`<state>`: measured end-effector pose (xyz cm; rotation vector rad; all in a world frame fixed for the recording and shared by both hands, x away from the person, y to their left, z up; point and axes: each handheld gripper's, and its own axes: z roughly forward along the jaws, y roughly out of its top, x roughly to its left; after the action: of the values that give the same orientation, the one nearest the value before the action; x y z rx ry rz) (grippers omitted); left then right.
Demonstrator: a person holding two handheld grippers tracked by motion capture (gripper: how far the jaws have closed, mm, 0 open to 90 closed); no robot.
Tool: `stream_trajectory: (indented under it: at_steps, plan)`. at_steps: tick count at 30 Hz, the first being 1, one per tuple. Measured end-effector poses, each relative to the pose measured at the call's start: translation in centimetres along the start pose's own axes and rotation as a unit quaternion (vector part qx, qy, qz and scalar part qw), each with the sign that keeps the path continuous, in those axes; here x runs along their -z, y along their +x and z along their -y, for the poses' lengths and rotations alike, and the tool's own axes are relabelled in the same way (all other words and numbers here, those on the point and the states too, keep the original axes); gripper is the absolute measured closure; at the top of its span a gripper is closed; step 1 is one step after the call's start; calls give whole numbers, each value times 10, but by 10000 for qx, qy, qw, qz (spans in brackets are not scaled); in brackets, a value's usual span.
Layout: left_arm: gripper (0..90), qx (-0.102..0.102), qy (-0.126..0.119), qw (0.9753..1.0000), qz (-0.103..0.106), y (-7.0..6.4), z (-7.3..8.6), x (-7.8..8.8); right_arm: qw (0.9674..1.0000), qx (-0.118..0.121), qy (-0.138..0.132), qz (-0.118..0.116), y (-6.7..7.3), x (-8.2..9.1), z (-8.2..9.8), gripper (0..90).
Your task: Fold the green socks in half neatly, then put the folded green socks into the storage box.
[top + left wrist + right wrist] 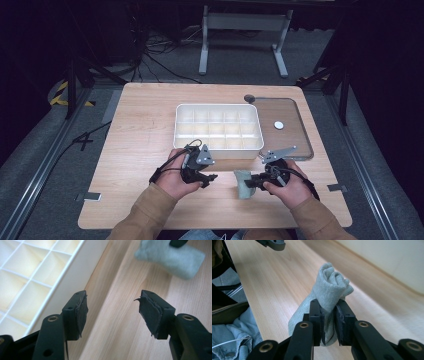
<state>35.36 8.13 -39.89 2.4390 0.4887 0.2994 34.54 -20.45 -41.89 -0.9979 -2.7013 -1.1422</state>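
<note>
Down at the bottom centre of the high view, the right gripper (251, 183) is clenched on a rolled-up pale grey-green sock (243, 184), and in the right gripper view you can see the black jaws pinching it low on the bundle with the rolled top poking up past the pads. The sock (329, 287) sits on the light wooden table (140, 135), just below the front wall of the white plastic divider box (218, 126) with its grid of small compartments. The left gripper (206, 179) is released, jaws wide apart with nothing between them, hovering near the box's front edge; its own view has the sock (172, 257) up in the upper right of the frame.

My read is the sock is meant to go into one of those compartments, so the step now is lift and carry. To do it well, I'd keep the squeeze firm so the roll doesn't unfurl, lift straight up to clear the box wall, then come down centred over one cell rather than straddling a divider. The grip is low, so the top could flop and catch a wall. The free left gripper could steady the box or tuck in loose fabric
</note>
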Motion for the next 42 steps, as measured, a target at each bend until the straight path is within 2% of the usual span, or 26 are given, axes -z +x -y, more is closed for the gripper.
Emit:
stream_trajectory:
  at_steps: [6,16,19,23,30,38,42]
  plan:
    - [408,139,24,9999,-92,9,3,12,9997,101,-125,174,-5,18,-15,775]
    - [409,374,89,9991,-158,19,9,26,9988,111,-295,370,-12,39,-31,774]
    - [408,458,97,9988,-138,21,11,29,9985,120,-318,420,-14,43,-36,774]
    - [409,472,113,9987,-145,23,12,31,9984,116,-308,454,-16,46,-39,773]
    - [405,566,89,9982,-173,26,14,36,9975,124,-255,653,-26,52,-48,770]
    - [394,612,18,9979,-225,30,17,40,9956,337,-249,837,-35,57,-60,768]
    - [398,708,29,9973,-198,31,21,42,9940,577,-174,917,-39,57,-67,768]
